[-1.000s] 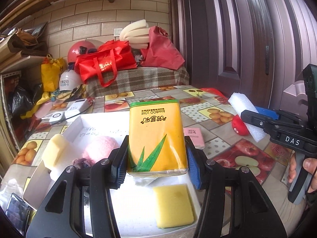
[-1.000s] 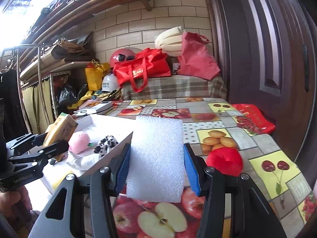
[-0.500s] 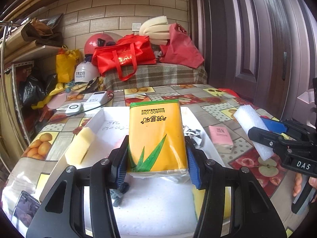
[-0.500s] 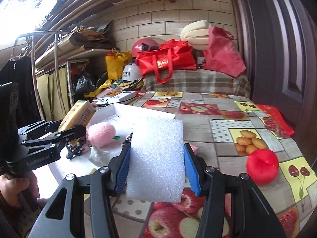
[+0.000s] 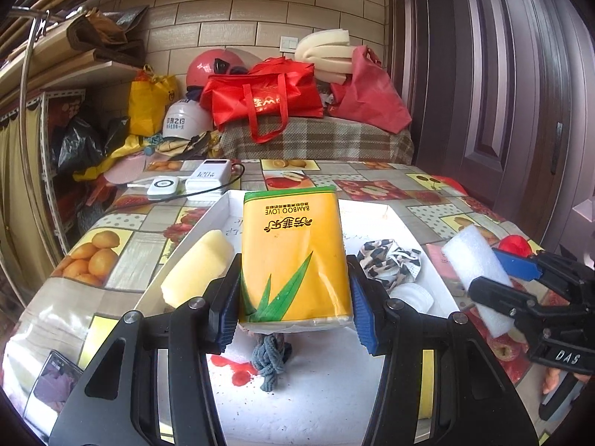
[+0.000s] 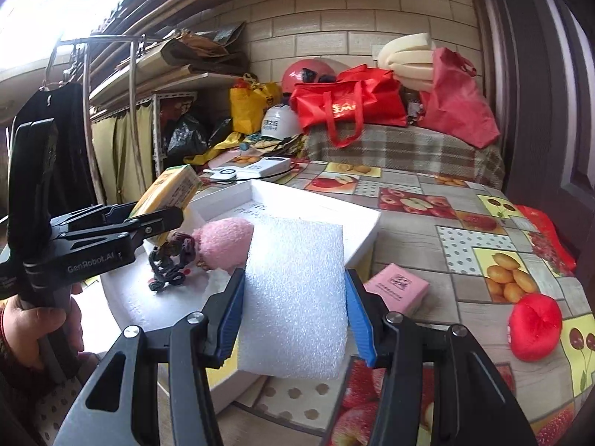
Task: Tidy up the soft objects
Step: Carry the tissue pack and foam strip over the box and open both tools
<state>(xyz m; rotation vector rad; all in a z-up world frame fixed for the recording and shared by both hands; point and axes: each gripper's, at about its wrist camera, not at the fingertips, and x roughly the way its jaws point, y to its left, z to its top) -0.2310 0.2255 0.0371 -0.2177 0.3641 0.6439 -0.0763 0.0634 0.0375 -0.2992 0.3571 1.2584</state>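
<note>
Left gripper [image 5: 293, 306] grips the tissue pack [image 5: 292, 256] with both fingers [image 5: 227, 308], held centre frame above the white tray [image 5: 219, 219]. Right gripper [image 6: 295, 319] grips the white foam block [image 6: 295, 297], low centre in its view, over the tray's near right edge. The tray's far end is bare; its near half is crowded. One yellow sponge [image 5: 197, 265] leans on the left wall, one leopard scrunchie [image 5: 388, 260] sits by the right wall, one grey knot of cloth [image 5: 270, 356] lies below the pack, and one pink puff [image 6: 225, 241] shows in the right view. On the counter [image 6: 420, 245], right of the tray: one pink box [image 6: 396, 288] and one red cushion [image 6: 533, 325]. Since a second ago both grippers have swung across, and the tray now sits squarely under the pack.
</note>
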